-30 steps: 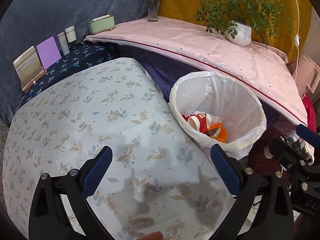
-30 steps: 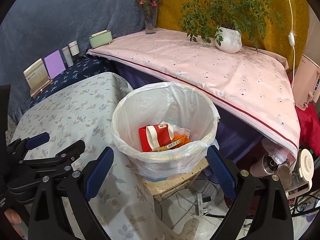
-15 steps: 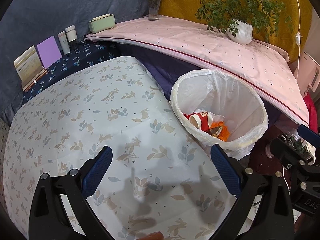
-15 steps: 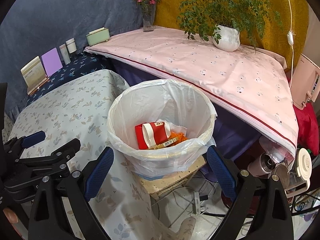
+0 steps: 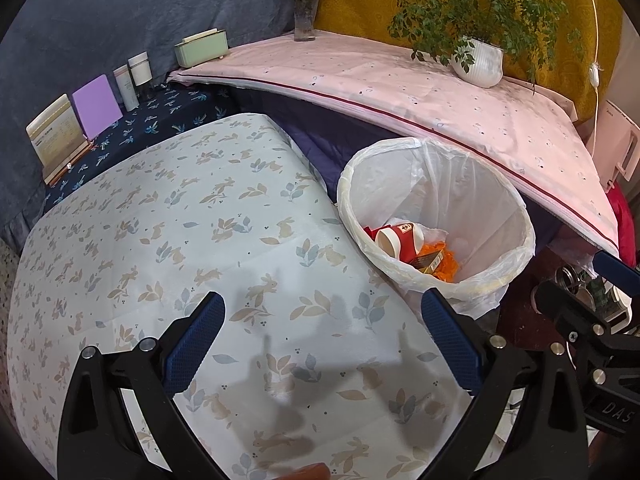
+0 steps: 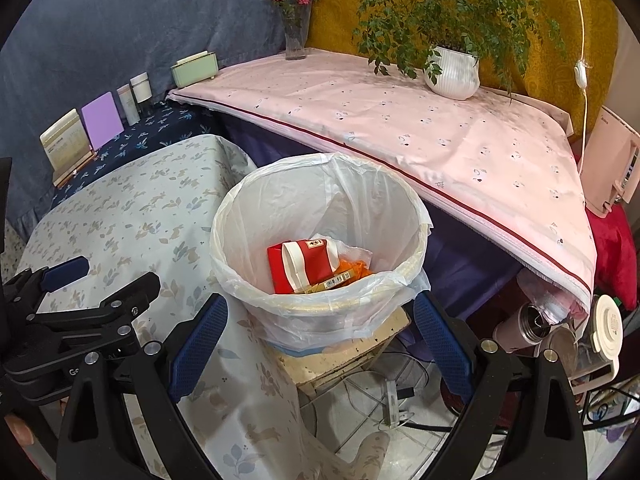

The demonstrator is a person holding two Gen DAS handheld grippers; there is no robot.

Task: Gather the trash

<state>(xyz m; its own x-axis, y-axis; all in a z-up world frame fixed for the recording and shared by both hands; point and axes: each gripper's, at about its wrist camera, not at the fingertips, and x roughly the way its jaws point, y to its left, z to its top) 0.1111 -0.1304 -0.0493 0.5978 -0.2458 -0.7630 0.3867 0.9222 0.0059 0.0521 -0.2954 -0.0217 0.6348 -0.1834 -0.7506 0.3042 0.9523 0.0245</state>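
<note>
The bench [image 5: 192,216], covered in a pale cloth printed with leaves and rabbits, is bare across its whole top. Its right edge runs just beside the bin [image 5: 436,216], which stands lower, on a worn wooden stool [image 6: 344,356], in the gap between this bench and a longer pink-covered bench [image 5: 420,96] behind it. That gap is narrow; the bin's white liner nearly touches both cloth edges. Along the far left edge, on a dark blue patterned cloth, stand a card holder [image 5: 56,132], a purple card [image 5: 98,106] and two small bottles [image 5: 134,76]. On the pink bench's back edge sit a green box [image 5: 202,46], a vase of flowers [image 5: 306,12] and a potted plant [image 5: 478,60].

The trash lies at the bottom of the bin: a red paper cup [image 6: 308,260] on its side, a red carton [image 6: 278,272] against it, orange wrappers [image 5: 444,258] beneath.

The left gripper [image 5: 320,344] hangs over the near right part of the bench, jaws spread wide with nothing between them; the bin is ahead and to their right. The right gripper [image 6: 320,340] sits past the bench's right edge, jaws also wide and empty, the bin's near rim between them and the trash just beyond, lower down.
</note>
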